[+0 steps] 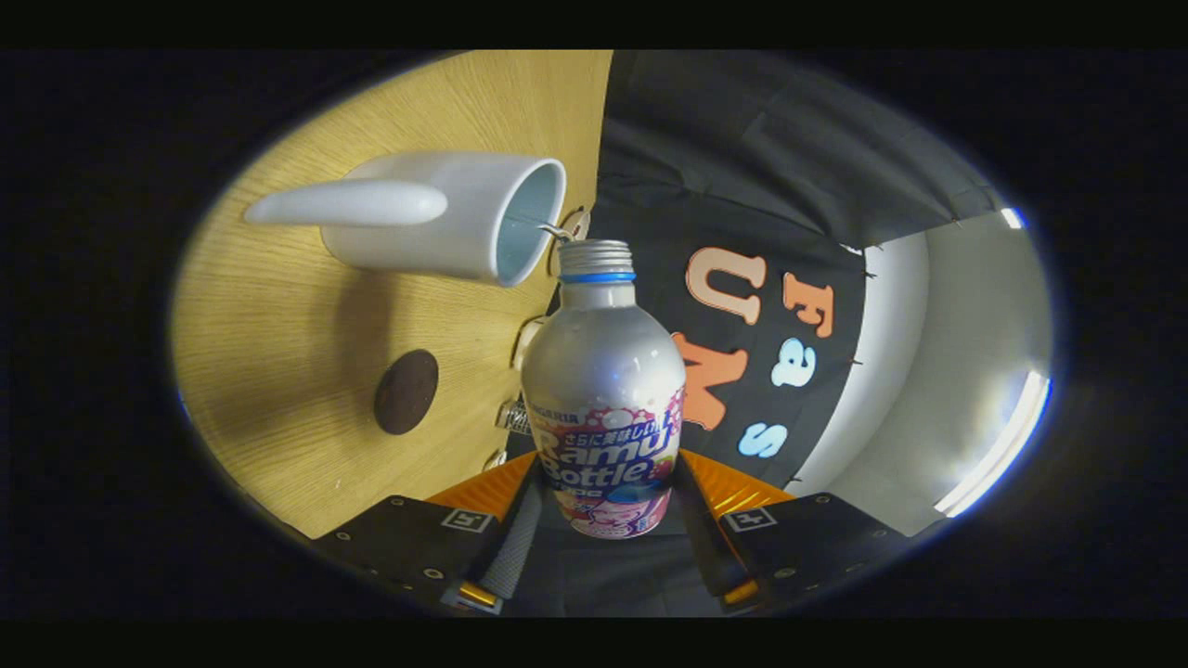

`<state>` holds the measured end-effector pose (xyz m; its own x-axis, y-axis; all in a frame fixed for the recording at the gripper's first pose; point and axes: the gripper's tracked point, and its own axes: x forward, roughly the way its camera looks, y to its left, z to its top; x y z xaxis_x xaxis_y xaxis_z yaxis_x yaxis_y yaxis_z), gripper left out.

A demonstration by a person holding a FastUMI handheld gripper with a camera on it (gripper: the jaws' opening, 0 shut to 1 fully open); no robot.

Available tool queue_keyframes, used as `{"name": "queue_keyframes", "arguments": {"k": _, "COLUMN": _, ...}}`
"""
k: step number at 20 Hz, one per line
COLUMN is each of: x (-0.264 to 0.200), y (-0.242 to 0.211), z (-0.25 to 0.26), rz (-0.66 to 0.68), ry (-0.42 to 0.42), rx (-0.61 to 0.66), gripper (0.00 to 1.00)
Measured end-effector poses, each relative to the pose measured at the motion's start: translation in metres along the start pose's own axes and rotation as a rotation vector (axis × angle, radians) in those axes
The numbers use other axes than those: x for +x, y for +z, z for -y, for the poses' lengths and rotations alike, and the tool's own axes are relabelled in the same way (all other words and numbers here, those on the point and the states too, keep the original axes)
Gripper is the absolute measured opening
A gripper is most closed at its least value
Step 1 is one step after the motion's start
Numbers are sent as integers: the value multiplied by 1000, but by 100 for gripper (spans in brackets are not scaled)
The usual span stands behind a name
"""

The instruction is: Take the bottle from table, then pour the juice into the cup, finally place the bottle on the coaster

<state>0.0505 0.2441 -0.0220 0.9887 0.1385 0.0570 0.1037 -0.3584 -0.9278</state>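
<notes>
A silver bottle (603, 390) with a threaded open neck and a blue ring sits between my fingers, and my gripper (603, 506) is shut on its lower body. The view is rolled about a quarter turn, so the bottle lies tipped sideways over the wooden table (278, 353). Its mouth points at the rim of a white cup (445, 218) with a handle, which stands on the table just beyond the bottle's neck. A dark round coaster (406, 391) lies on the table beside the cup, apart from it and off to the side of the bottle.
The table's edge runs just behind the bottle, with small metal clips (515, 413) along it. The black cloth wall (742, 186) hangs beyond the edge, and a pale wall with a strip light (993, 445) shows past it.
</notes>
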Motion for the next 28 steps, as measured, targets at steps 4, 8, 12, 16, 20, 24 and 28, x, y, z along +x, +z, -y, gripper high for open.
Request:
{"name": "queue_keyframes", "arguments": {"k": 4, "x": 1, "y": -2, "z": -1, "rz": -6, "ry": 1, "rx": -5, "gripper": 74}}
{"name": "queue_keyframes", "arguments": {"k": 8, "x": 2, "y": -2, "z": -2, "rz": -5, "ry": 5, "rx": -8, "gripper": 74}}
{"name": "queue_keyframes", "arguments": {"k": 12, "x": 0, "y": 1, "z": -1, "rz": 4, "ry": 4, "rx": -20, "gripper": 74}}
{"name": "queue_keyframes", "arguments": {"k": 16, "x": 0, "y": 1, "z": -1, "rz": 11, "ry": 8, "rx": -23, "gripper": 74}}
{"name": "queue_keyframes", "arguments": {"k": 20, "x": -2, "y": 3, "z": -1, "rz": 15, "ry": 9, "rx": -32, "gripper": 74}}
{"name": "queue_keyframes", "arguments": {"k": 24, "x": 0, "y": 1, "z": -1, "rz": 11, "ry": 13, "rx": -56, "gripper": 74}}
{"name": "queue_keyframes", "arguments": {"k": 28, "x": 0, "y": 1, "z": -1, "rz": 13, "ry": 16, "rx": -69, "gripper": 74}}
